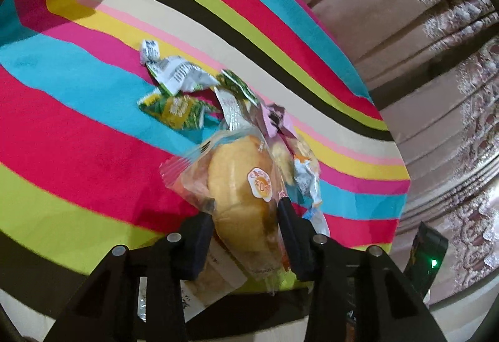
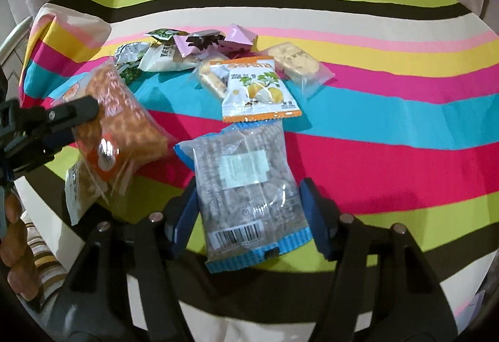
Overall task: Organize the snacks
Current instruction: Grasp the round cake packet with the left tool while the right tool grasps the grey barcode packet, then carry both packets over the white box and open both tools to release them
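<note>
Left gripper (image 1: 246,208) jaws clamped on a wrapped bun (image 1: 240,195). Right gripper (image 2: 249,195) jaws part-open; blue-edged snack packet (image 2: 246,186) between them, grip unclear.

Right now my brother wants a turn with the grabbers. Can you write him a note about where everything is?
Left gripper: shut on the bread pack, lifted off the cloth.
Right gripper: fingers on both sides of the blue-edged pack; whether it is squeezed, I cannot tell.
Other snacks lie in a loose heap mid-cloth: orange-edged pack, cracker pack, pink wrappers, green packets.
Nothing looks sorted yet; all of it is left.
</note>
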A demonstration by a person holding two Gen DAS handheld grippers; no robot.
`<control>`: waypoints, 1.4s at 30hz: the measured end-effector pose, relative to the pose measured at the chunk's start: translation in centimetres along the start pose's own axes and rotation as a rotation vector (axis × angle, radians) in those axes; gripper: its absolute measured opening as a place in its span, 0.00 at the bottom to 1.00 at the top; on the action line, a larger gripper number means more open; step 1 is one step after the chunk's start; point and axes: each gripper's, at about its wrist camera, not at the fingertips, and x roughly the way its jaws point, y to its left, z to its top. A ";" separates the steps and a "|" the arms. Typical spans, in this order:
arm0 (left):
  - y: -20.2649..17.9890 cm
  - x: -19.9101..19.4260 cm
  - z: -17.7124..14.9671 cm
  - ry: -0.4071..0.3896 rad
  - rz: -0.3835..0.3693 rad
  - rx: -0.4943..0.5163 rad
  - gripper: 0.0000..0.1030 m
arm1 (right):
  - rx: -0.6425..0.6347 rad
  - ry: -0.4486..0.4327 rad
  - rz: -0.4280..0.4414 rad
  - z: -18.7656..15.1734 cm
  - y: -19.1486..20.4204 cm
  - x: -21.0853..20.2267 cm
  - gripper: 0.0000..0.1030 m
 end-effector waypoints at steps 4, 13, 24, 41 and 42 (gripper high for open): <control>-0.4 -0.2 -1.0 0.047 -0.031 0.022 0.39 | 0.019 0.008 0.010 -0.9 -0.1 -0.9 0.64; -1.9 -0.3 -2.6 0.096 0.010 0.077 0.57 | 0.042 0.006 0.021 -2.0 -0.4 -2.3 0.63; -3.3 -1.8 -4.1 0.134 -0.029 0.055 0.57 | 0.097 -0.028 0.022 -2.9 -1.8 -4.0 0.63; -7.2 6.5 -0.8 0.229 0.286 0.155 0.70 | 0.166 -0.087 -0.018 -5.1 -4.9 -7.5 0.63; -7.6 7.1 -1.3 0.247 0.321 0.192 0.70 | 0.172 -0.089 -0.023 -5.3 -5.2 -7.8 0.63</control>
